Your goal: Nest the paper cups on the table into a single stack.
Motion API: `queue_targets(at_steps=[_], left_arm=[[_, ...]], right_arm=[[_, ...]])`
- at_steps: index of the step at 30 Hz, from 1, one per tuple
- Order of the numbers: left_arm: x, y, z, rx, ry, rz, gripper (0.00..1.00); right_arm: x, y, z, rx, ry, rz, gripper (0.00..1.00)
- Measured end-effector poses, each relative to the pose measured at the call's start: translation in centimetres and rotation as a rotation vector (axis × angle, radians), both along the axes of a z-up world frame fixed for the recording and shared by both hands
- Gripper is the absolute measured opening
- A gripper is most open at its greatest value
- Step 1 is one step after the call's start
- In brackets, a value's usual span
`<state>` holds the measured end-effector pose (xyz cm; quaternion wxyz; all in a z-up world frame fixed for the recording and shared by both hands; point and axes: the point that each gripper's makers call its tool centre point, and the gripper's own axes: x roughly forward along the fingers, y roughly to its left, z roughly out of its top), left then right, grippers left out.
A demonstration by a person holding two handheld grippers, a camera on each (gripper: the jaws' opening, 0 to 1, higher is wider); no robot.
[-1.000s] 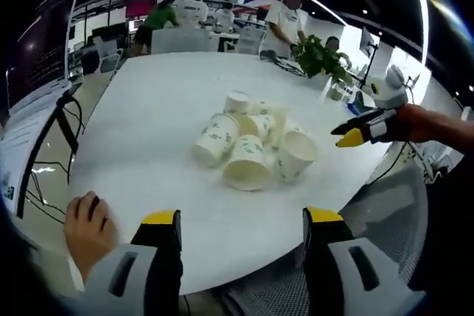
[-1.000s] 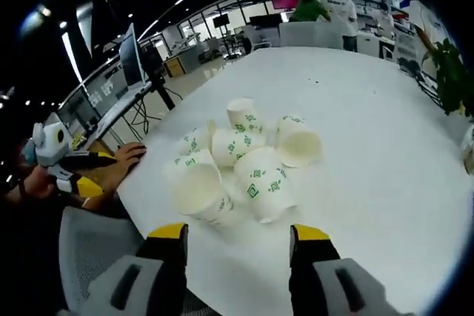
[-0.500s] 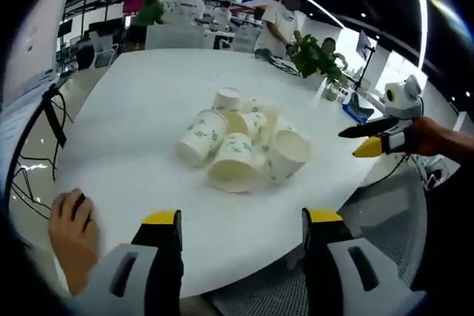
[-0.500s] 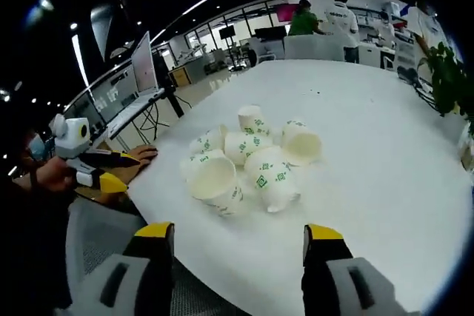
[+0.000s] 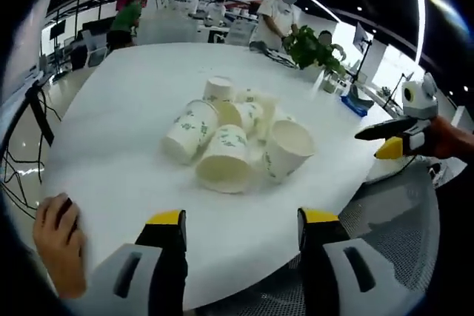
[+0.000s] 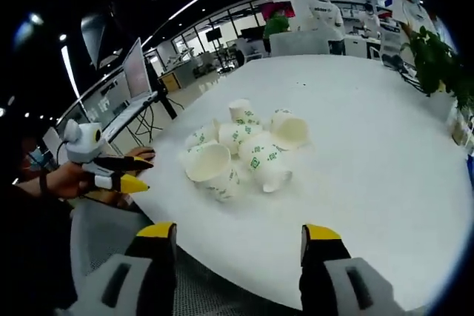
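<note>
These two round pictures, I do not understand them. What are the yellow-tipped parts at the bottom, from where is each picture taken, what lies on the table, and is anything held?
There is no robot here. A person holds a two-jaw gripper in each hand, and a fisheye camera rides on each gripper. The left gripper view looks along the left gripper; its two yellow-tipped jaws rise from the bottom, spread apart, with nothing between them. The right gripper view looks the same way along the right gripper, also open and empty. Each gripper also appears from the side in the other view.

On the white table lies a heap of paper cups with green print, most tipped on their sides and touching. A potted plant stands at the far edge. A hand rests on the near table edge. Nothing is held yet.
</note>
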<state>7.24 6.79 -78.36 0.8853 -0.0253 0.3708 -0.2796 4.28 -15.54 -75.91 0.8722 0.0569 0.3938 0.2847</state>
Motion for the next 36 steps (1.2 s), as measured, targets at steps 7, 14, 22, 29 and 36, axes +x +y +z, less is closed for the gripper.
queue_targets(at_steps=[7,14,22,29,36], left_arm=[[1.7,-2.0,-0.9,-0.033,0.01,-0.009,0.56],[2.6,-3.2,-2.0,-0.067,0.035,-0.007,0.54],[3.5,-3.8,-2.4,-0.122,0.06,0.045,0.49],[4.6,-4.7,-3.2,-0.18,0.092,0.102,0.45],[4.6,-4.8,-3.5,-0.253,0.133,0.191,0.38]], right_arm=[[-0.4,-0.3,-0.2,0.004,0.012,-0.025,0.66],[-1.1,-0.6,-0.1,0.009,0.015,-0.043,0.66],[-1.8,-1.1,-0.8,0.01,0.033,-0.056,0.65],[-2.0,-1.0,-1.0,0.007,0.045,-0.052,0.64],[-1.8,-0.8,-1.2,0.012,0.05,-0.054,0.61]])
